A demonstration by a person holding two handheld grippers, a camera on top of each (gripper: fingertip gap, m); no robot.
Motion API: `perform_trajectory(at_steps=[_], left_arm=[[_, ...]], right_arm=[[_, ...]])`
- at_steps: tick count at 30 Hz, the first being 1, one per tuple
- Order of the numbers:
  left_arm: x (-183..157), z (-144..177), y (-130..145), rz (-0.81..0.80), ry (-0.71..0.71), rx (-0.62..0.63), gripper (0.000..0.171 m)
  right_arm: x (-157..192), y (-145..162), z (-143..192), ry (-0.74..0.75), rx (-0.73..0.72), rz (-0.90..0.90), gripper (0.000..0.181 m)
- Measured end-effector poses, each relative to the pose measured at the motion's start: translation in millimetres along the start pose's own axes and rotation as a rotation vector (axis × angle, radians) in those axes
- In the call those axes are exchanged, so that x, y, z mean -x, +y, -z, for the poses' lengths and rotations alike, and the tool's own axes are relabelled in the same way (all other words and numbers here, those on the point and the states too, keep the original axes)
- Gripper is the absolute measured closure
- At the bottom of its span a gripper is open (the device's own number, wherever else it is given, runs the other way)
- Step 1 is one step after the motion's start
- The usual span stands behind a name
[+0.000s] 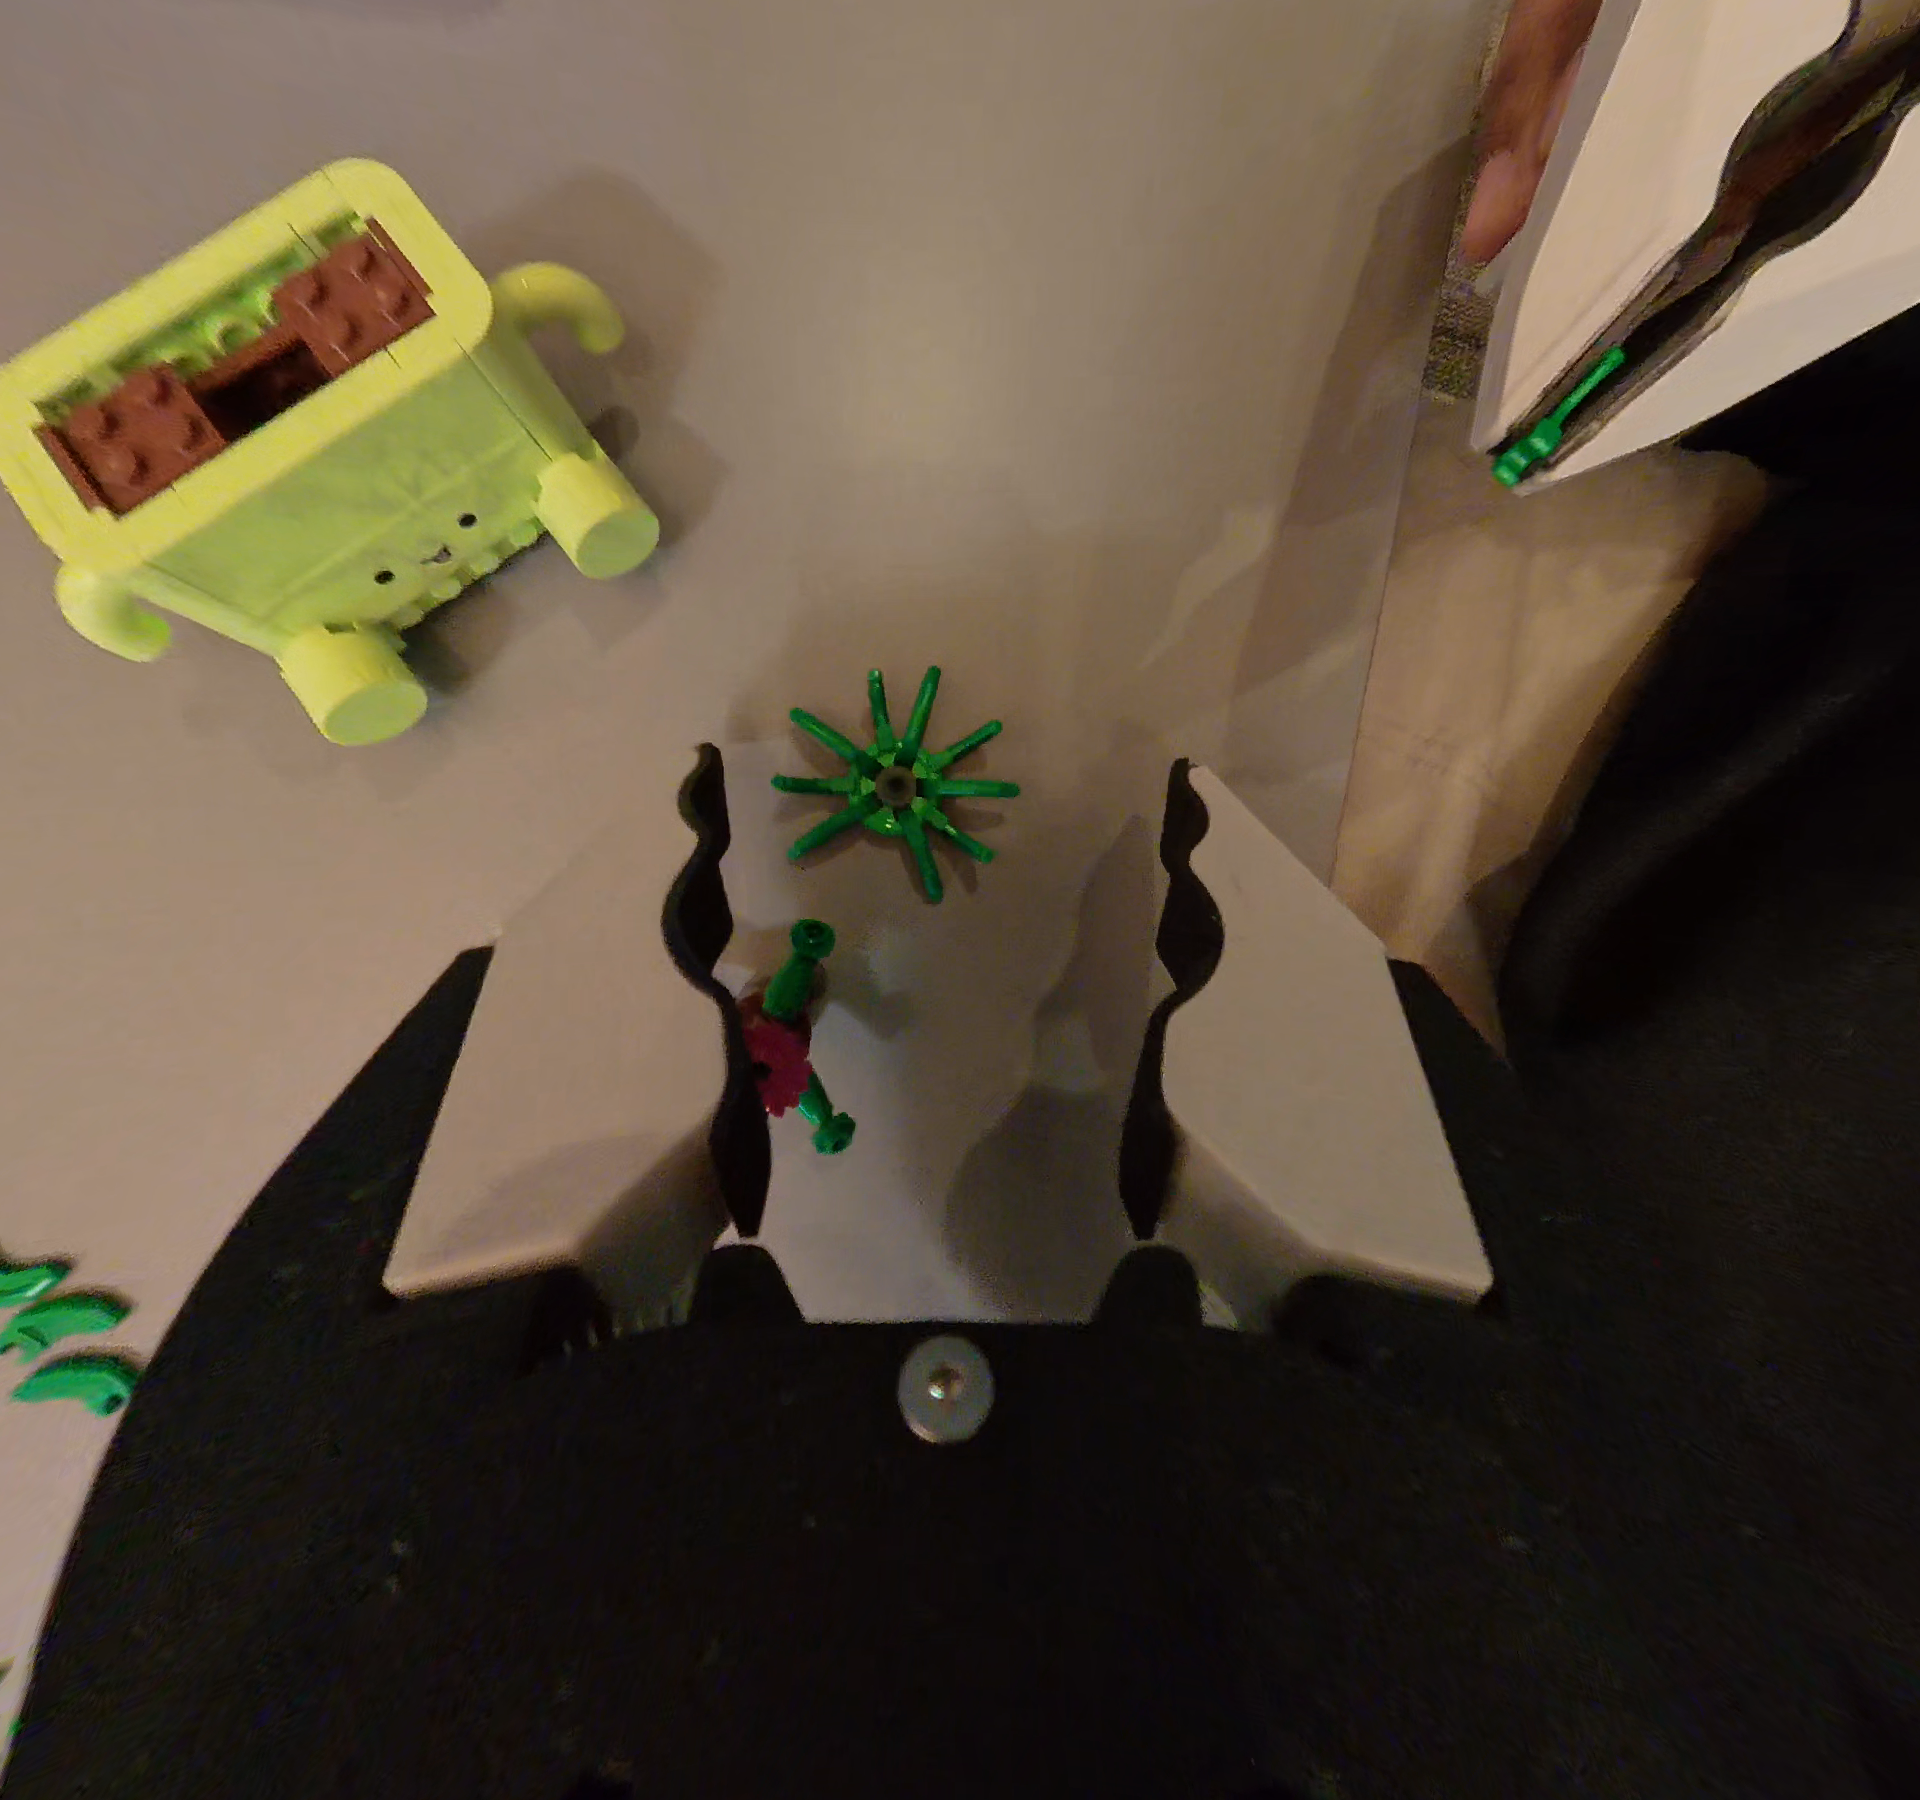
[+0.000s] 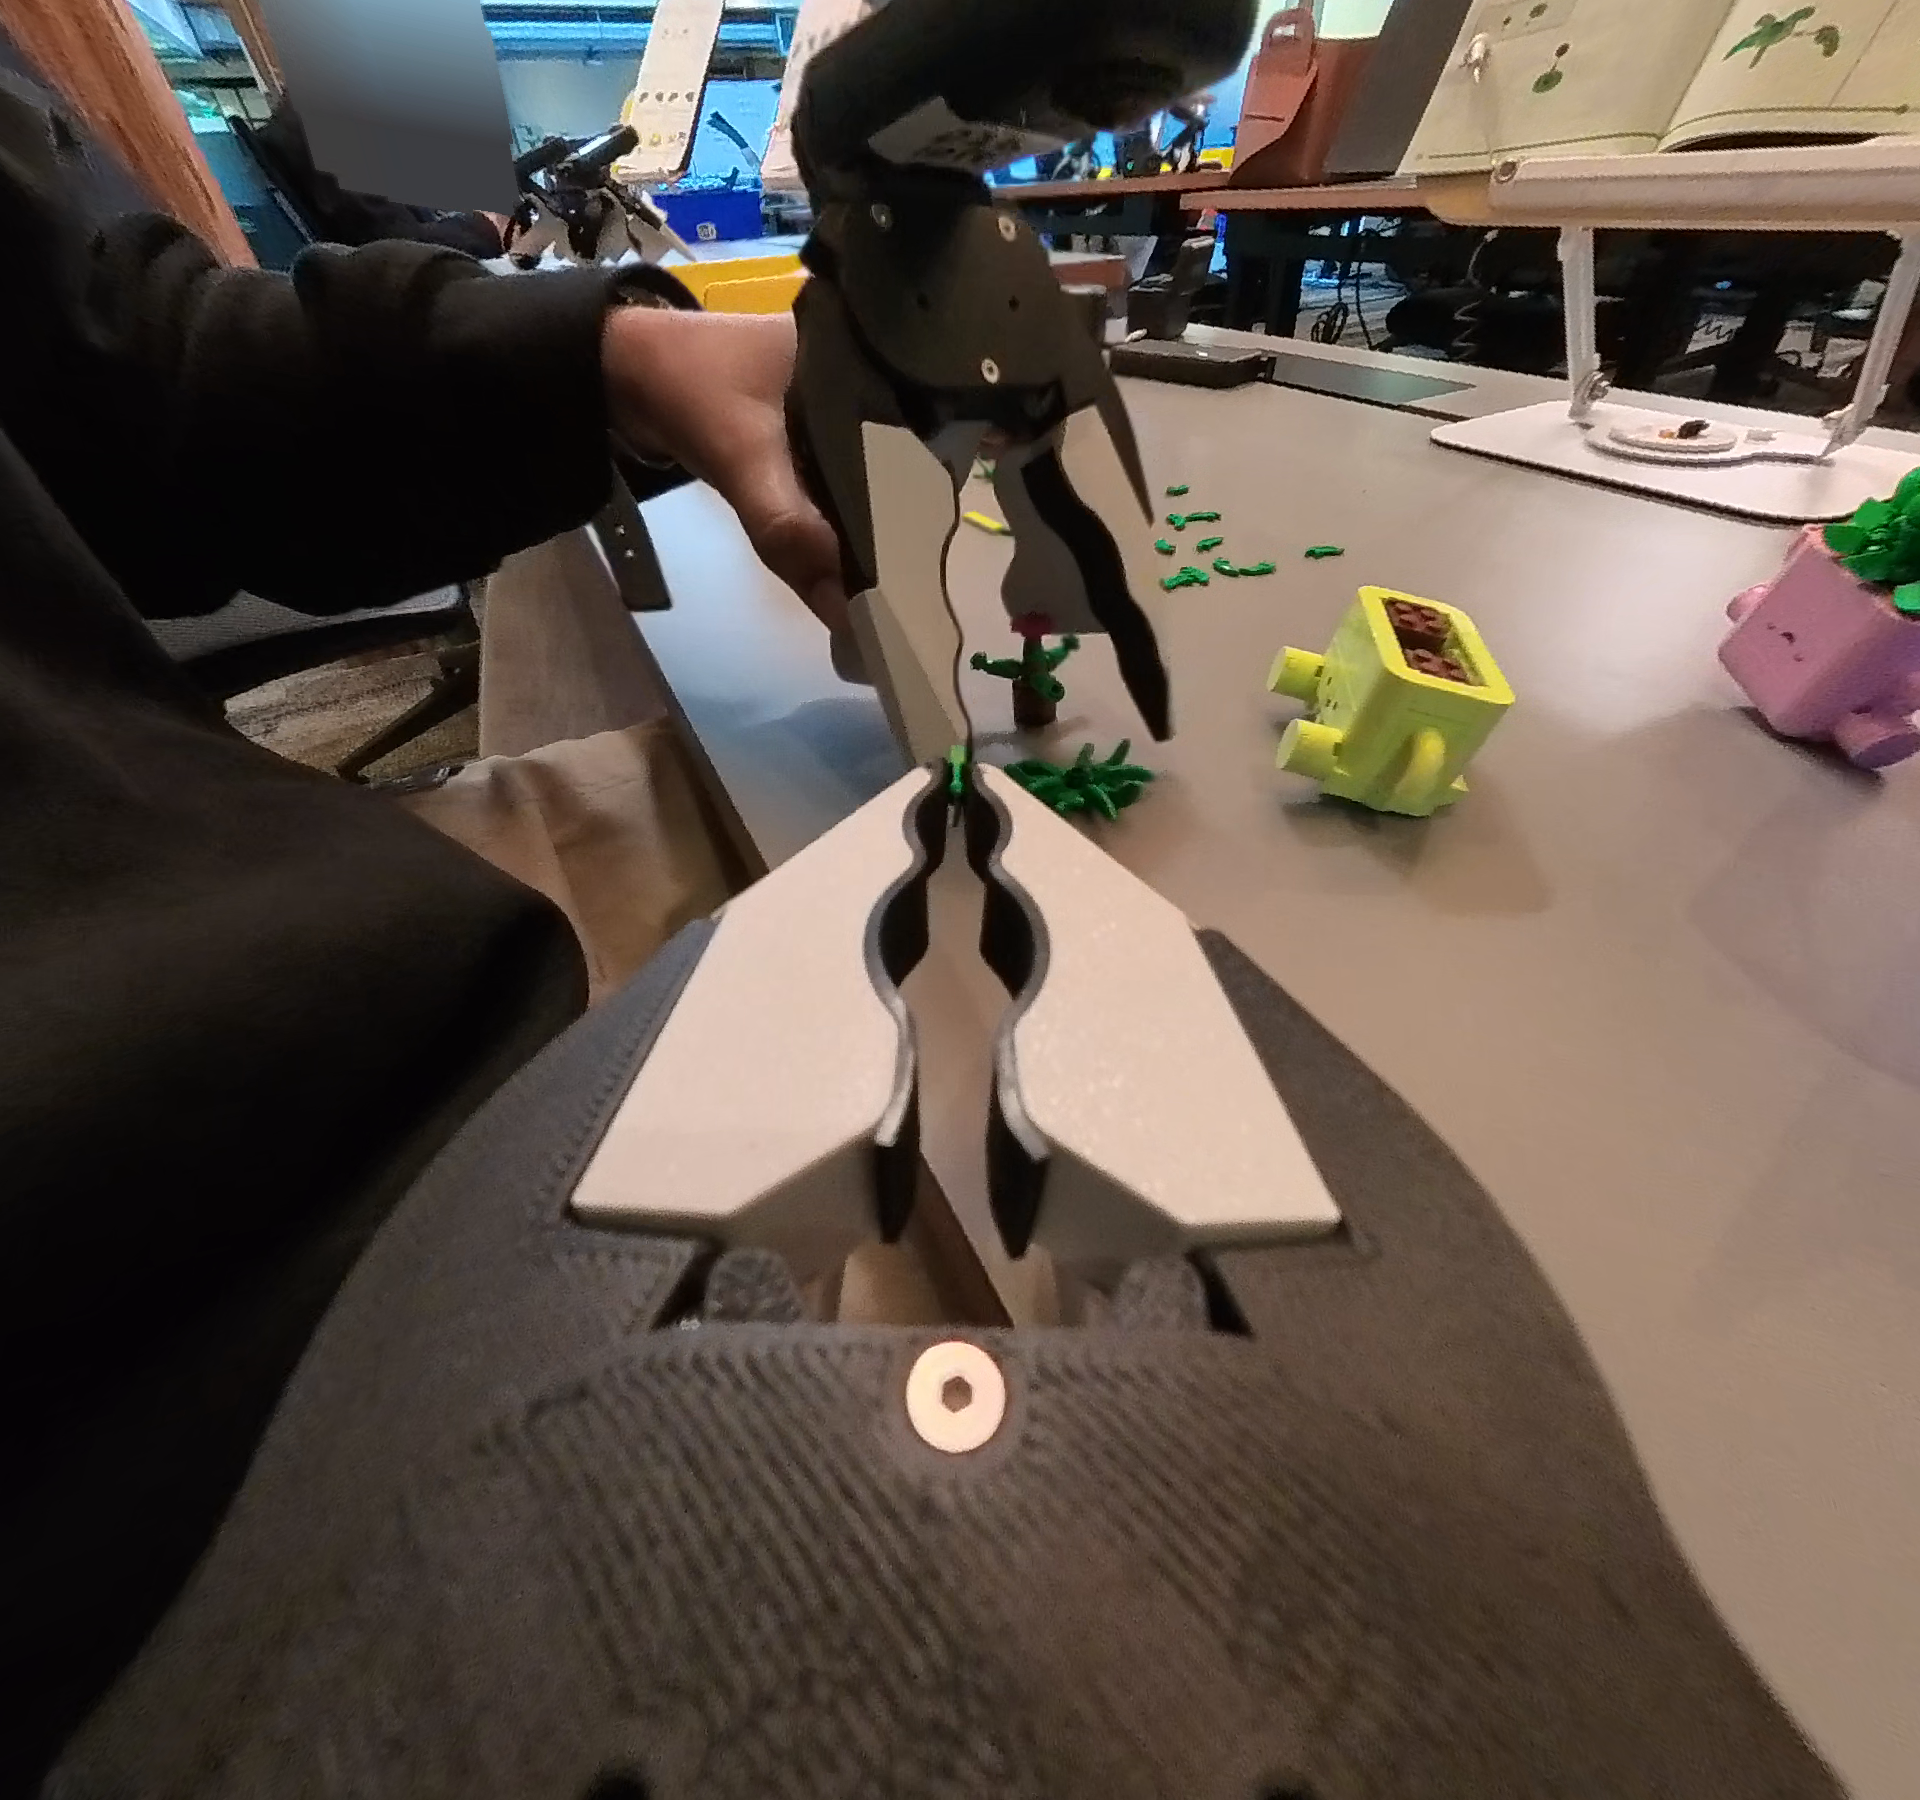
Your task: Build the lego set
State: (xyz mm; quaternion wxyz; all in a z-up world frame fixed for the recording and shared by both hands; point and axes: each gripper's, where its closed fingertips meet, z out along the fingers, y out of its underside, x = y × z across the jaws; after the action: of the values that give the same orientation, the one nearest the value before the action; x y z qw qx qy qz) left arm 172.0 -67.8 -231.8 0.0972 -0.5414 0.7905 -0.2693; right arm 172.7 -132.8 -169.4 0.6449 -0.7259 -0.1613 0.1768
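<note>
My left gripper (image 1: 945, 774) is open and points down at the grey table (image 1: 935, 296). A small green stem with a magenta flower (image 1: 795, 1033) stands between its fingers, close to the left pad. A green spiky leaf piece (image 1: 896, 786) lies flat just beyond the fingertips. My right gripper (image 2: 956, 784) is shut on a small green stem piece (image 2: 956, 776); it also shows at the top right of the left wrist view (image 1: 1553, 420). The right wrist view shows the left gripper (image 2: 1039, 737) over the flower (image 2: 1029, 670) and the spiky leaf (image 2: 1081, 779).
A lime-green pot with brown bricks in its open top (image 1: 312, 441) (image 2: 1392, 701) sits left of the left gripper. Loose green leaves (image 2: 1216, 545) (image 1: 62, 1324) lie behind. A pink pot with a plant (image 2: 1829, 649) and an instruction booklet on a stand (image 2: 1662, 36) are far right. The table edge (image 1: 1382, 607) is near.
</note>
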Motion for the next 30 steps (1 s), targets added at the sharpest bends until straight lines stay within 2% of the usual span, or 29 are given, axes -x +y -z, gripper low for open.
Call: perform_trajectory(at_steps=[7,10,14,17,21,26,30], left_arm=[[-12.4,0.5,9.7,0.008,0.039,0.046,0.089],[-24.2,4.9,13.2,-0.009,0.085,0.065,0.095],[-40.2,17.7,4.0,-0.011,0.185,0.006,0.104],[-27.7,25.5,-9.6,-0.013,0.134,-0.068,0.105],[-22.0,29.6,-14.0,-0.008,0.126,-0.071,0.105],[-15.7,33.5,13.6,-0.029,0.032,-0.006,0.105],[-19.1,40.8,18.5,-0.086,-0.06,-0.103,0.111]], right_arm=[[0.6,-2.1,1.8,-0.006,-0.013,-0.008,0.18],[-0.8,-2.9,2.8,0.003,-0.016,-0.006,0.18],[-2.4,-2.6,2.9,0.012,-0.014,-0.002,0.18],[-2.8,-2.6,2.7,0.014,-0.016,-0.003,0.18],[-3.5,-2.5,2.8,0.02,-0.012,0.002,0.18],[-4.3,-3.5,5.1,0.026,-0.017,0.006,0.18],[-4.3,-4.4,5.2,0.02,-0.025,-0.002,0.18]])
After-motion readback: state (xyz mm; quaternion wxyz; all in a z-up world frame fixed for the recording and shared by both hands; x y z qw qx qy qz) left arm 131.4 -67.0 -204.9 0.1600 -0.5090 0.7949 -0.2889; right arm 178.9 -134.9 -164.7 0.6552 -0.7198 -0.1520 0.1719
